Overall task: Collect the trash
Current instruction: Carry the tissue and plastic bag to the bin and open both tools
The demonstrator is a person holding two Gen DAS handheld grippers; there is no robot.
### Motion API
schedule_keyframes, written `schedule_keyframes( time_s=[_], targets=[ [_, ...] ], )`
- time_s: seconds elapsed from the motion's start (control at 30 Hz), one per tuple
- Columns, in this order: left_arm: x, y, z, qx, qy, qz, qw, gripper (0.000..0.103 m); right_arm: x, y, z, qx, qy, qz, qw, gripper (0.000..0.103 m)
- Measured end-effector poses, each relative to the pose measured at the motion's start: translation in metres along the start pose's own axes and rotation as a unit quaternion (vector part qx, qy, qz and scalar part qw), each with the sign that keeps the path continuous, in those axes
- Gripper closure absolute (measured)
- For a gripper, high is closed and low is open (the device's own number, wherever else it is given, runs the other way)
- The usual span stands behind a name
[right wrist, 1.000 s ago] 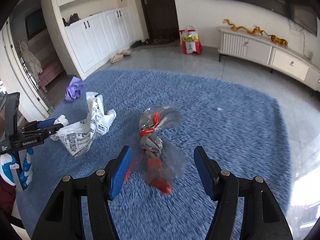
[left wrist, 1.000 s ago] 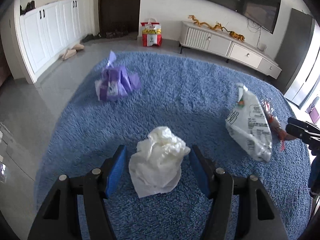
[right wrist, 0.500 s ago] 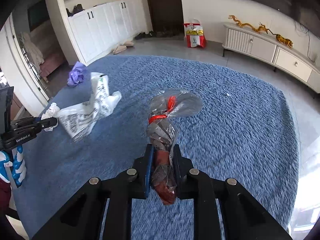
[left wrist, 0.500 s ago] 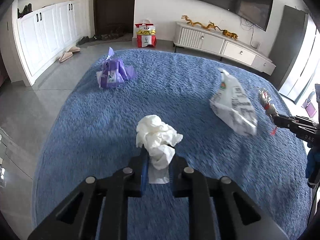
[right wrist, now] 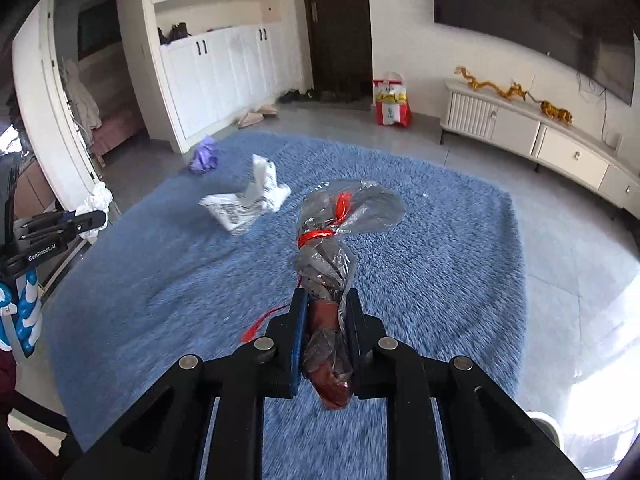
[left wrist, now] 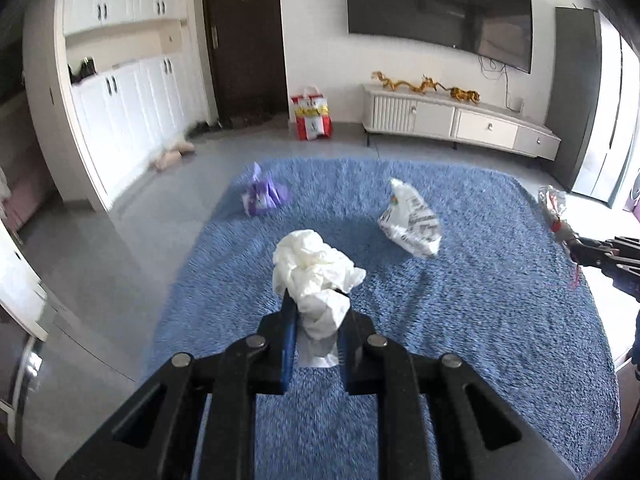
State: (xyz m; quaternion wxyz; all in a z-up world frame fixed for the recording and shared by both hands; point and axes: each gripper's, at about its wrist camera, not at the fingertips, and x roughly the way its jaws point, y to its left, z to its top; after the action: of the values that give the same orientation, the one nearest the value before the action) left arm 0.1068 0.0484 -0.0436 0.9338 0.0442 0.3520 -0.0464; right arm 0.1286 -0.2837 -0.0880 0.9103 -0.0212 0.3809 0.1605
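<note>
My left gripper (left wrist: 316, 312) is shut on a crumpled white paper wad (left wrist: 312, 272), lifted above the blue shag rug (left wrist: 460, 320). My right gripper (right wrist: 325, 304) is shut on a clear plastic bag tied with red string (right wrist: 332, 236), dark red contents at its lower end, also held off the rug. A printed white plastic bag (left wrist: 412, 222) (right wrist: 248, 204) and a purple bag (left wrist: 262, 196) (right wrist: 204, 156) lie on the rug farther off. Each gripper shows at the edge of the other's view: the right gripper (left wrist: 576, 248) and the left gripper (right wrist: 90, 218).
A low white TV cabinet (left wrist: 460, 122) stands along the far wall under a wall-mounted screen. A red and yellow shopping bag (left wrist: 312, 118) sits by the dark door. White cupboards (left wrist: 132, 112) line the left wall, slippers (left wrist: 172, 156) on the grey floor before them.
Both grippers closed from open, the left on the paper wad, the right on the clear bag. Both then rose and pulled back, lifting their loads off the rug.
</note>
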Motion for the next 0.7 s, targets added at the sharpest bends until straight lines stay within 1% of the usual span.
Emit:
schedule_keyframes(
  time_s=[0.1,0.33,0.7],
  targets=[
    [-0.027,-0.006,-0.001,0.002,-0.023,0.008,0.9997,0.087,-0.023,0.006,-0.006,-0.002,-0.016,-0.001,1.0,0.085],
    [-0.065,-0.019,-0.008,0.02,-0.048,0.014,0.9985,0.087,-0.065,0.013,-0.018,-0.002,-0.044,-0.006,0.999,0.085],
    [-0.085,-0.032,-0.018,0.032,-0.058,0.008,0.9978,0.087,-0.103,0.0,-0.036,0.017,-0.066,-0.032,0.997,0.085]
  ],
)
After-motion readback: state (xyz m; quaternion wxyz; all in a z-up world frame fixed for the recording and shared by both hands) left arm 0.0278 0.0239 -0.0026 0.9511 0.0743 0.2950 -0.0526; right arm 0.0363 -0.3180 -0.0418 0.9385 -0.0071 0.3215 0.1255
